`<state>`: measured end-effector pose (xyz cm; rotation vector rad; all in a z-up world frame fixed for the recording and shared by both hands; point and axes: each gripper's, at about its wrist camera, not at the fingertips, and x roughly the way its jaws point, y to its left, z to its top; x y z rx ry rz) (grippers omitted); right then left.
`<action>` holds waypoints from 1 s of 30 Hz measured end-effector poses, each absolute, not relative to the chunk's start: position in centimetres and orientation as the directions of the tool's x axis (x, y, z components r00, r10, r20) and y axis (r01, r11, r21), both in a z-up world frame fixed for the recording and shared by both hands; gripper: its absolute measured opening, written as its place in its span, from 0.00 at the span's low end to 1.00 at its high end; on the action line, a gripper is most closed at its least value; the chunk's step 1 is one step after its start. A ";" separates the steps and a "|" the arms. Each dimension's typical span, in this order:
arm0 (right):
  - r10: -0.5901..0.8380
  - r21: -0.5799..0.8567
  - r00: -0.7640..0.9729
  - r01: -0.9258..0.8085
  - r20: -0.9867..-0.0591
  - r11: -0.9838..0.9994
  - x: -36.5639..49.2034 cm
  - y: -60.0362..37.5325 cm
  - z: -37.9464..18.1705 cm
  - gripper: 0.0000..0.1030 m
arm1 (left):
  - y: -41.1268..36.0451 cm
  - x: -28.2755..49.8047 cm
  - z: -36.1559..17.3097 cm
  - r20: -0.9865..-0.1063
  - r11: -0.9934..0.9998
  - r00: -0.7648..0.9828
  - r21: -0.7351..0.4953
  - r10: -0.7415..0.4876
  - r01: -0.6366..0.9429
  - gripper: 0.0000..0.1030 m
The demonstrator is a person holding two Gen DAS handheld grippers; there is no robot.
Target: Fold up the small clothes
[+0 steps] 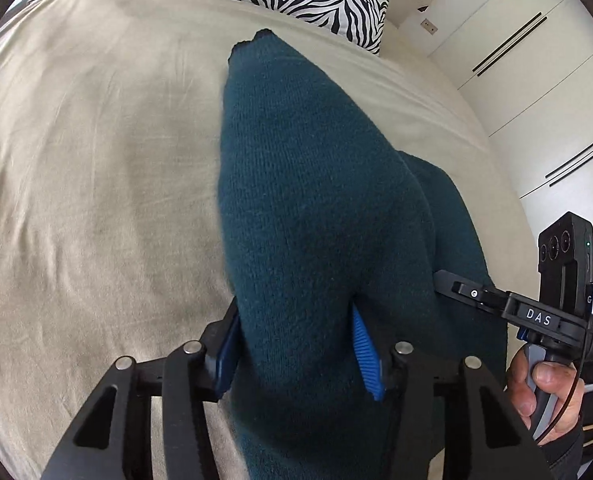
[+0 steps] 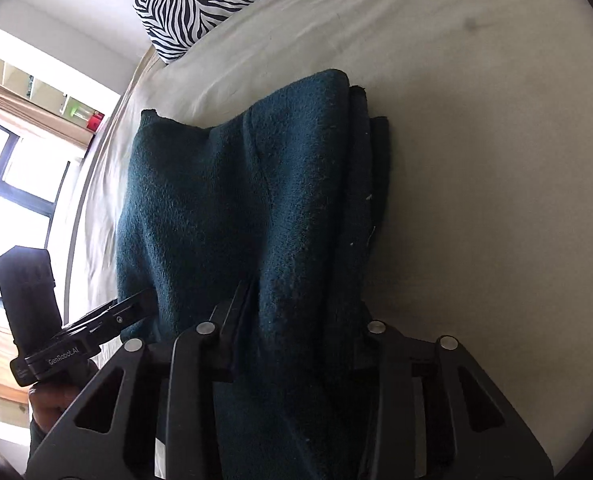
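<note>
The left hand-held gripper (image 1: 296,344) and right hand-held gripper (image 2: 296,316) are each clamped on the teal knit garment (image 1: 316,200), lifted over the bed (image 1: 96,160). A fold is judged underway; laying it down evenly is called for next.

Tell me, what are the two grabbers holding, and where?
Both hold the dark teal knitted cloth by its near edge: the left gripper and the right gripper each have it bunched between their fingers.

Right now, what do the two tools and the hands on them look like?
Left tool: black linkage, silver rivets, blue ribbed fingers. Right tool: black, marked "DAS", thin cable, grey handle, bare hand. From the right wrist, the left tool reads "GenRobot.AI".
</note>
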<state>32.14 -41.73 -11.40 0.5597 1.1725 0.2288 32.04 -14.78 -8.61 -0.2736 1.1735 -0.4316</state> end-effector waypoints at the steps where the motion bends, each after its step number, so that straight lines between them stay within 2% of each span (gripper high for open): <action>1: 0.444 0.523 0.391 0.120 -0.806 0.844 31.9 -41.7 -11.1 0.22 | -14.7 31.6 -8.3 -0.823 0.884 0.324 -0.425 -0.466 0.192 0.44; 3: 0.422 0.506 0.413 0.114 -0.807 0.855 31.0 -41.2 -10.1 0.19 | -14.0 30.7 -7.4 -0.813 0.878 0.332 -0.438 -0.478 0.192 0.38; 7: 0.410 0.495 0.461 0.076 -0.787 0.866 28.5 -39.4 -6.6 0.18 | -12.5 27.2 -4.6 -0.801 0.881 0.367 -0.418 -0.473 0.223 0.37; 15: 0.504 0.517 0.467 -0.113 -0.726 0.849 20.4 -30.0 -0.7 0.18 | -4.5 16.5 -0.6 -0.796 0.900 0.425 -0.348 -0.431 0.261 0.38; 19: 0.569 0.562 0.434 -0.159 -0.699 0.812 16.7 -24.7 -1.2 0.18 | 0.6 11.7 -1.6 -0.804 0.921 0.451 -0.307 -0.386 0.241 0.38; 22: 0.586 0.573 0.402 -0.167 -0.703 0.802 14.4 -22.0 -3.6 0.18 | 3.1 9.9 -4.9 -0.824 0.927 0.428 -0.313 -0.372 0.205 0.39; 24: 0.582 0.574 0.397 -0.153 -0.709 0.804 13.7 -20.7 -5.8 0.22 | 4.3 9.5 -7.4 -0.831 0.931 0.418 -0.324 -0.366 0.171 0.45; 26: 0.547 0.561 0.401 -0.094 -0.734 0.822 13.4 -20.9 -8.7 0.25 | 5.1 9.1 -8.2 -0.796 0.911 0.444 -0.380 -0.411 0.162 0.49; 27: 0.546 0.579 0.403 -0.048 -0.734 0.814 13.0 -21.6 -10.1 0.28 | 5.1 8.8 -8.3 -0.797 0.915 0.451 -0.370 -0.401 0.160 0.56; 29: 0.614 0.678 0.429 -0.006 -0.662 0.735 12.6 -23.1 -11.6 0.28 | 5.1 8.4 -8.4 -0.806 0.932 0.471 -0.333 -0.359 0.141 0.67; 30: 0.627 0.697 0.433 0.005 -0.648 0.717 12.4 -23.6 -11.8 0.35 | 5.1 8.2 -8.3 -0.803 0.931 0.475 -0.338 -0.361 0.136 0.67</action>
